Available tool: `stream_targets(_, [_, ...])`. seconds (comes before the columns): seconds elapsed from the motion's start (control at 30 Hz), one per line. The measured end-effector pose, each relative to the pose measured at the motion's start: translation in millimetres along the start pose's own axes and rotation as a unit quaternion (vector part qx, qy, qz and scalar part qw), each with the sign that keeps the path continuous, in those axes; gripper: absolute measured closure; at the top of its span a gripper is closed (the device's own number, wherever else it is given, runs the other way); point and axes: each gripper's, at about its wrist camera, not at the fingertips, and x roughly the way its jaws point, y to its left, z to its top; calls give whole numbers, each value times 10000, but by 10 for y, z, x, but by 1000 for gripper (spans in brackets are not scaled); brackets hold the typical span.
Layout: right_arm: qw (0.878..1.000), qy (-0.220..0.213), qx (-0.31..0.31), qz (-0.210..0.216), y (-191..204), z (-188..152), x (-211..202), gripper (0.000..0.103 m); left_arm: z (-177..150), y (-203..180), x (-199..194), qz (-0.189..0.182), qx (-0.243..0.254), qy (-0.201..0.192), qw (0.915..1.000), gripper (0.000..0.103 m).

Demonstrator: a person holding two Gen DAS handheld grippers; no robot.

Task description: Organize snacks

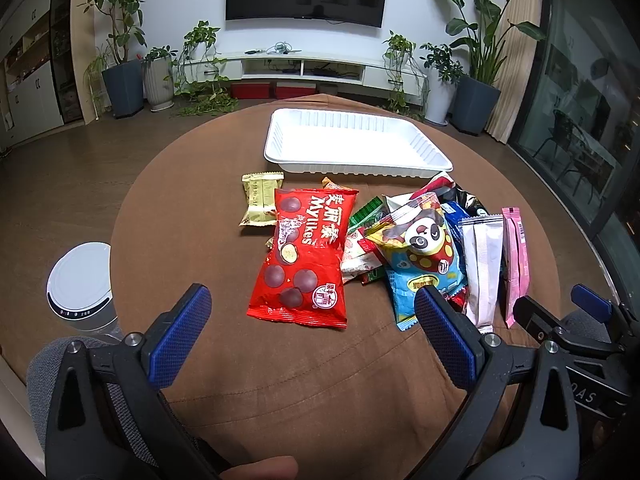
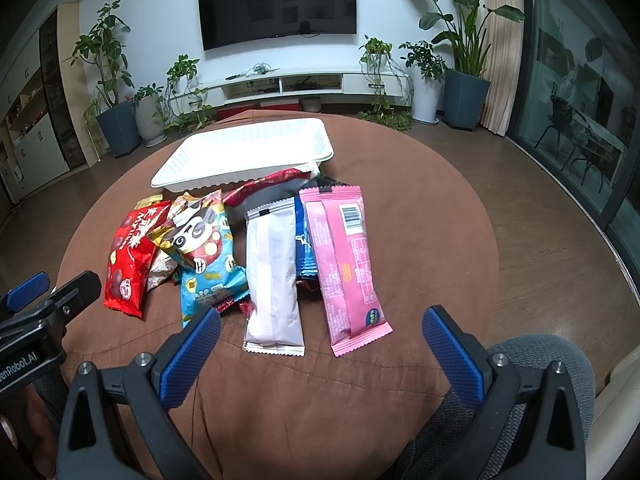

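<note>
A pile of snack packets lies on a round brown-covered table (image 1: 192, 208). A red Mylikes bag (image 1: 306, 256) lies at the left, a panda packet (image 1: 424, 248) in the middle, a white wrapper (image 2: 272, 276) and a pink wrapper (image 2: 346, 264) at the right. A white empty tray (image 1: 352, 144) stands behind the pile; it also shows in the right wrist view (image 2: 248, 152). My left gripper (image 1: 312, 320) is open and empty just in front of the red bag. My right gripper (image 2: 320, 340) is open and empty in front of the white and pink wrappers.
A yellow packet (image 1: 260, 200) lies left of the pile. A white round appliance (image 1: 80, 280) stands beside the table at the left. Plants, a TV console and a glass door ring the room behind.
</note>
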Motion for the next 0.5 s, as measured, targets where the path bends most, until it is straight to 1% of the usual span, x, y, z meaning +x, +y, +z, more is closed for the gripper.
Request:
stream_targets(0.23, [10000, 3, 4, 17, -49, 26, -1, 0, 3, 19, 8, 40, 34, 15, 10000, 0])
stream_targets(0.33, [10000, -18, 0, 94, 5, 19, 6, 0, 3, 41, 1, 51, 65, -21, 10000, 0])
stream_targets(0.4, [9998, -81, 0, 162, 107, -69, -1, 0, 0, 97, -10, -88, -8, -56, 9999, 0])
stream_targets(0.47, [9995, -179, 69, 257, 76, -68, -17, 0, -10, 174, -14, -416, -40, -116, 9991, 0])
stream_targets(0.5, [9992, -223, 134, 308, 64, -76, -22, 0, -14, 198, -10, -516, 18, -120, 9986, 0])
